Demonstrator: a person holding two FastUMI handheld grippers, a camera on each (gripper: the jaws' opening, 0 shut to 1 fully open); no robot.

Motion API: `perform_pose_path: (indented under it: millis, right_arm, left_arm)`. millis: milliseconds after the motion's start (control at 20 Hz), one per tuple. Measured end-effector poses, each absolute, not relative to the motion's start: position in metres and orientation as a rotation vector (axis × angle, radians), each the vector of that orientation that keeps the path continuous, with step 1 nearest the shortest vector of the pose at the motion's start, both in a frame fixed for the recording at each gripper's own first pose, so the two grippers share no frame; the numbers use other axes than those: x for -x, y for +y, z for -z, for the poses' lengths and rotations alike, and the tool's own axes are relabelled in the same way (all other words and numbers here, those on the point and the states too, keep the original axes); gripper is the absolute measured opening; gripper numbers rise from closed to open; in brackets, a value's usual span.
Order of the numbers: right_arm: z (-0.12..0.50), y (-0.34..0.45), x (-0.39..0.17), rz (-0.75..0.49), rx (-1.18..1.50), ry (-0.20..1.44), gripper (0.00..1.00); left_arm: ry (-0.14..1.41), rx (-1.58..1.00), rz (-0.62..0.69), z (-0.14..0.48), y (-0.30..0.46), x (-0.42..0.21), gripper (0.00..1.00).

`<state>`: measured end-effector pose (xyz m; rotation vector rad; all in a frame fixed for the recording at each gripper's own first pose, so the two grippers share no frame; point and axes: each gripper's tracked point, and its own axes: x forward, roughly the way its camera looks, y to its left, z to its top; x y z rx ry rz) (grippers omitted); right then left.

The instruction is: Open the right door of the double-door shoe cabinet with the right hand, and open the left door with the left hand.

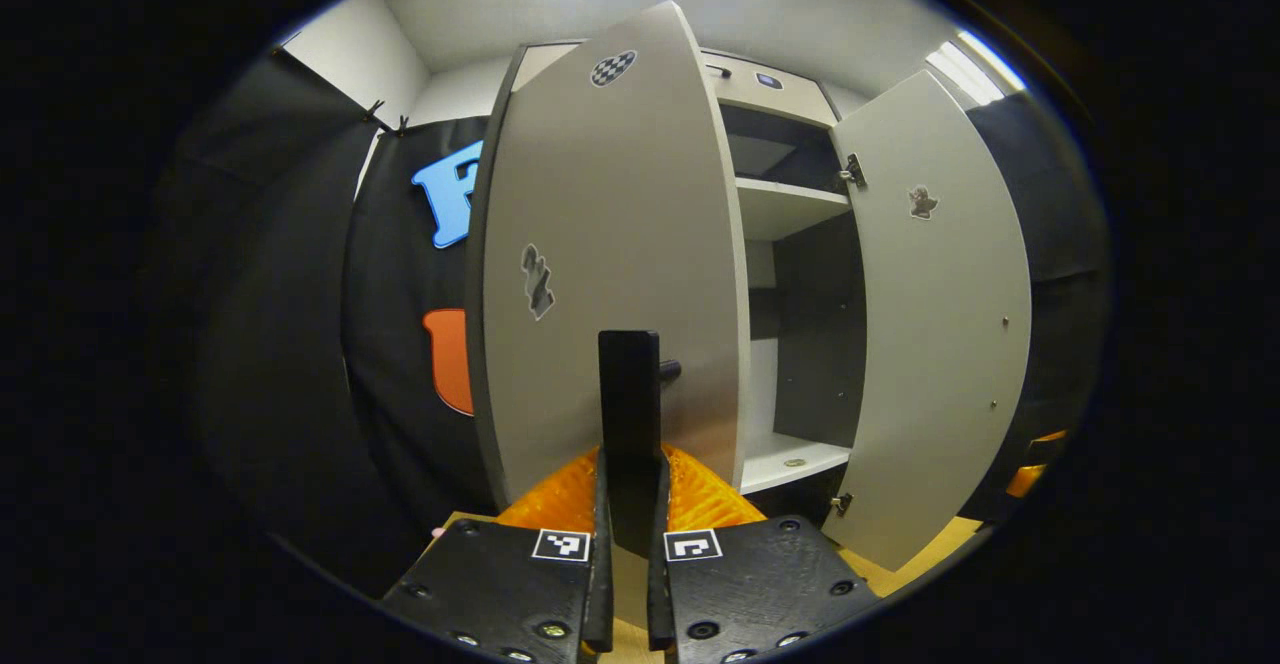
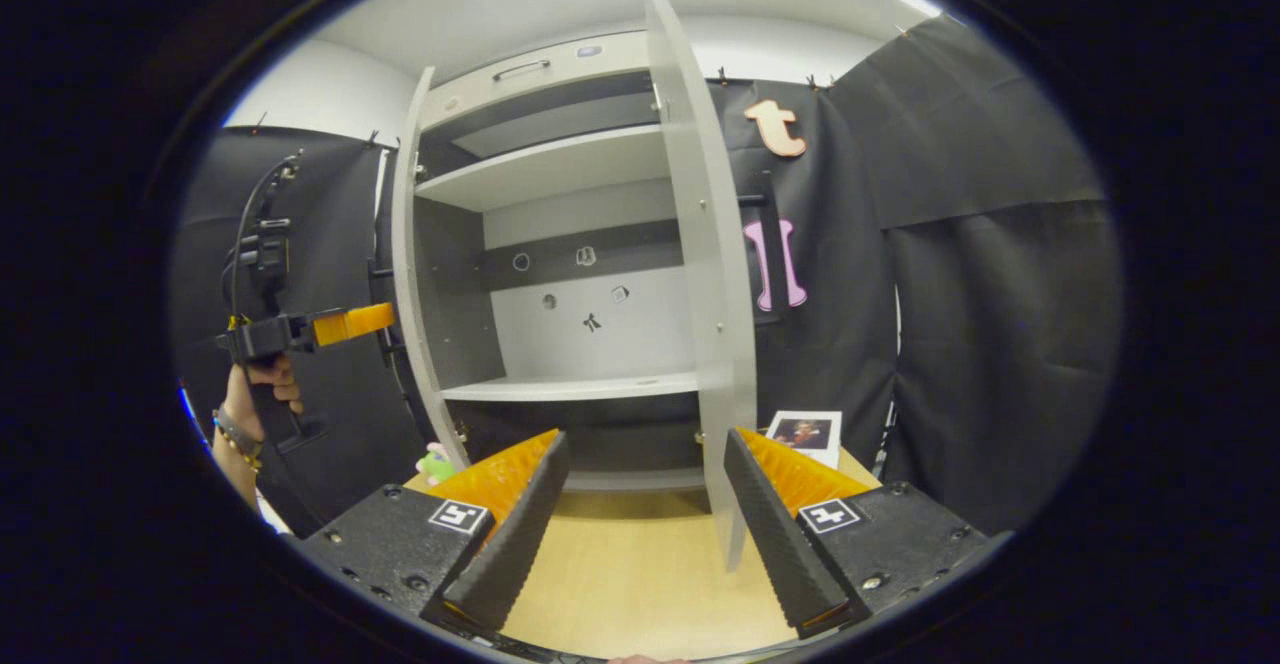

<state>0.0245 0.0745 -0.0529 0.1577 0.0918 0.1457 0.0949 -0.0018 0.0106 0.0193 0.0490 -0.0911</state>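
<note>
Closed together are the left gripper [image 1: 630,364] jaws in the left gripper view, with a dark handle [image 1: 668,370] of the left door [image 1: 610,274] seen just at their tip; whether the fingers actually press on that handle cannot be told. Spread wide are the right gripper [image 2: 640,504] jaws in the right gripper view, with nothing held between them.

The shoe cabinet [image 2: 560,244] is seen standing upright on a light wooden surface [image 2: 640,574], its long axis vertical. Both doors are swung open. The left door is seen broadside in the left gripper view, tall and upright, its outer face turned toward that camera. The right door [image 2: 705,274] is seen nearly edge-on in the right gripper view, rising between the two spread fingers but farther off, apart from both. In the left gripper view the same right door [image 1: 940,314] is shown angled outward, its hinges along the cabinet side.

Inside, pale shelves [image 2: 570,384] are laid horizontally. In the right gripper view the left gripper [image 2: 310,329] is seen far left, held by a hand [image 2: 265,379], beside the left door's edge [image 2: 410,274]. A small picture card [image 2: 805,434] is seen near the cabinet foot
</note>
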Motion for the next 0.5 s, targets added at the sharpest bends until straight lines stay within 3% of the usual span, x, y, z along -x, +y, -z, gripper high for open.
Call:
perform_pose_path:
  millis: [500]
  right_arm:
    - [0.054,0.102,-0.035,-0.174,-0.156,0.092,0.98]
  left_arm:
    - [0.066,-0.023,0.099,-0.001,0.032,-0.069,0.12]
